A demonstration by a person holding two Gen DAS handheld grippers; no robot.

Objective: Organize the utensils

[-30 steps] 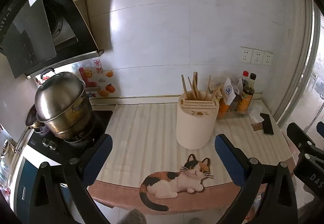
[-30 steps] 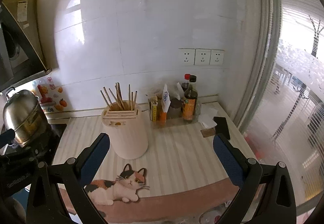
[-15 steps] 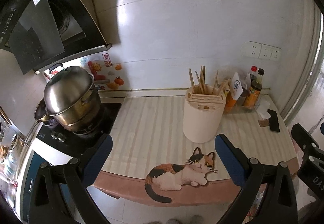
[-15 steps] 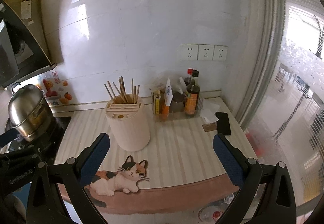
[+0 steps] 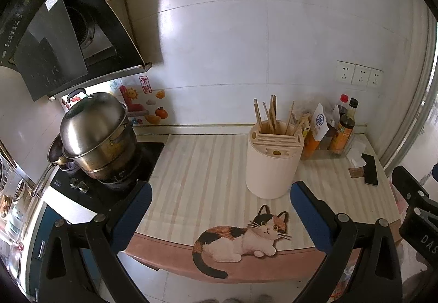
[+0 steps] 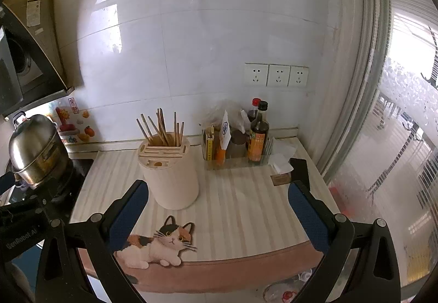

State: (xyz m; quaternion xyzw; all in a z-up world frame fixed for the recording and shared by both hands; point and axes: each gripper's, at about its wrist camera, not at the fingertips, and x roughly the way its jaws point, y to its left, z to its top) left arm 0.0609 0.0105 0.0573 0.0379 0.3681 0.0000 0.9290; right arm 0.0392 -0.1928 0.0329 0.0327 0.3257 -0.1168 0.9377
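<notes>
Left gripper (image 5: 220, 195): fingers spread wide, nothing between them — it hangs over the front edge of the counter, short of the holder.
Right gripper (image 6: 217, 193): same story, blue pads far apart and empty, held over the counter's front edge.
Chopsticks (image 5: 271, 114): a loose bundle standing upright and fanned out in the back well of the holder.
Holder (image 5: 271, 163): cream, round, slotted top, upright on the striped counter (image 5: 202, 166) — it sits near the left gripper's right finger, and near the right gripper's left finger in the other view.
Cat mat (image 5: 243, 240): calico cat picture at the counter's front edge, just in front of the holder.
Bottles (image 6: 257, 136): dark sauce bottles and packets in a clear tray by the wall, right of the holder.
Phone (image 5: 369, 169): dark, flat at the counter's right end.
Pot (image 5: 95, 130): steel, lidded, on the stove to the left, well apart from the holder.
</notes>
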